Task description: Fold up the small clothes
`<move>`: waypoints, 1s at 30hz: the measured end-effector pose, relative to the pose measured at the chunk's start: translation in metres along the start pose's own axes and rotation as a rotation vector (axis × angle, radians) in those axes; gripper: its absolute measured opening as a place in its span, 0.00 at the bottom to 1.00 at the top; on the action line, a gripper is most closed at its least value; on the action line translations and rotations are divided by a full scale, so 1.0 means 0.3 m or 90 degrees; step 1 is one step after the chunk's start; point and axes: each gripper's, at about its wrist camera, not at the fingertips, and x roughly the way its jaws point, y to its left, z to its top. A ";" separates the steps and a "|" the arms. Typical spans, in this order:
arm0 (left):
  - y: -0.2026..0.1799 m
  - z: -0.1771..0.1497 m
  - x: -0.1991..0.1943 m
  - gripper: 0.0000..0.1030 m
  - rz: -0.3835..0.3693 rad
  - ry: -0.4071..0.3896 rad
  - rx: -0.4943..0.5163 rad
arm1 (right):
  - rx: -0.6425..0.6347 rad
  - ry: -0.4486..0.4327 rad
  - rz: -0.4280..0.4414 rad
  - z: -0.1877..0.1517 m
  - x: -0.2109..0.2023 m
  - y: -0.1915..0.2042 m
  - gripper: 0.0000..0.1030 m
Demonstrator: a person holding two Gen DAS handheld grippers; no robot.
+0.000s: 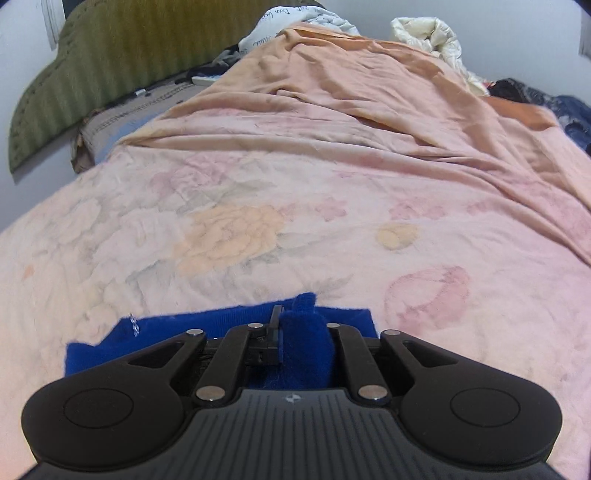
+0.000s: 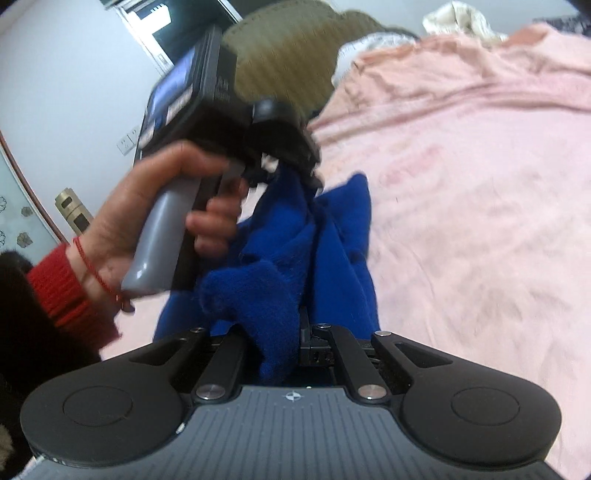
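Left wrist view looks along a bed covered by a pale pink blanket with faded peach and rose flower prints (image 1: 258, 206). A plain peach-orange sheet (image 1: 369, 96) lies rumpled over the far half of it. Beyond that, against the white wall (image 1: 22, 110), stands an olive-green ribbed headboard cushion (image 1: 110, 62), with a greyish patterned pillow (image 1: 122, 118) just below it and a crumpled cream-white quilt (image 1: 432, 33) heaped at the far right. Dark blue patterned fabric (image 1: 572, 114) shows at the right edge.

The bright blue fleecy small garment (image 1: 177, 332) lies partly on the blanket at the near edge, and a bunched fold of it rises between the jaws of the left gripper (image 1: 295, 332), which are drawn nearly together and pinch that fold.

From the right wrist view, the right gripper (image 2: 291, 339) has its jaws almost closed on another bunch of the same blue cloth, which stretches up from it to the left gripper, so the garment hangs between the two tools above the pink blanket. A hand (image 2: 155, 221) with a red cuff (image 2: 62, 291) and a thin red string at the wrist holds the left tool's grey handle. Behind it are the white wall with a socket (image 2: 127, 142) and a brass-coloured door handle (image 2: 74, 214). This view is blurred.
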 end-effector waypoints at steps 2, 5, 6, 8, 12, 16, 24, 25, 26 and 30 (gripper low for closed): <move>0.006 0.017 0.002 0.11 -0.013 -0.007 -0.011 | 0.032 0.018 0.005 0.004 0.007 -0.024 0.18; 0.039 0.045 -0.013 0.13 -0.042 -0.026 -0.072 | 0.081 0.020 0.011 -0.007 -0.031 -0.052 0.22; 0.060 0.055 -0.024 0.13 -0.055 -0.038 -0.103 | 0.093 0.020 0.013 -0.009 -0.043 -0.059 0.22; 0.096 0.071 -0.041 0.16 -0.076 -0.053 -0.159 | 0.112 0.019 0.011 -0.002 -0.046 -0.077 0.22; 0.191 0.073 -0.086 0.46 -0.064 -0.061 -0.213 | 0.169 0.014 0.012 -0.006 -0.041 -0.121 0.22; 0.276 0.003 -0.165 0.76 0.057 -0.094 -0.155 | 0.110 -0.035 -0.079 0.032 -0.080 -0.060 0.36; 0.444 -0.146 -0.157 0.76 0.150 -0.068 -0.097 | 0.058 0.016 -0.032 0.333 0.165 -0.021 0.61; 0.466 -0.157 -0.148 0.76 0.139 -0.062 -0.113 | 0.056 0.039 -0.040 0.362 0.233 -0.032 0.59; 0.488 -0.168 -0.139 0.76 0.123 -0.054 -0.127 | 0.045 0.056 -0.050 0.384 0.298 -0.036 0.57; 0.540 -0.205 -0.071 0.76 0.090 -0.019 -0.151 | 0.010 0.094 -0.066 0.408 0.445 -0.046 0.37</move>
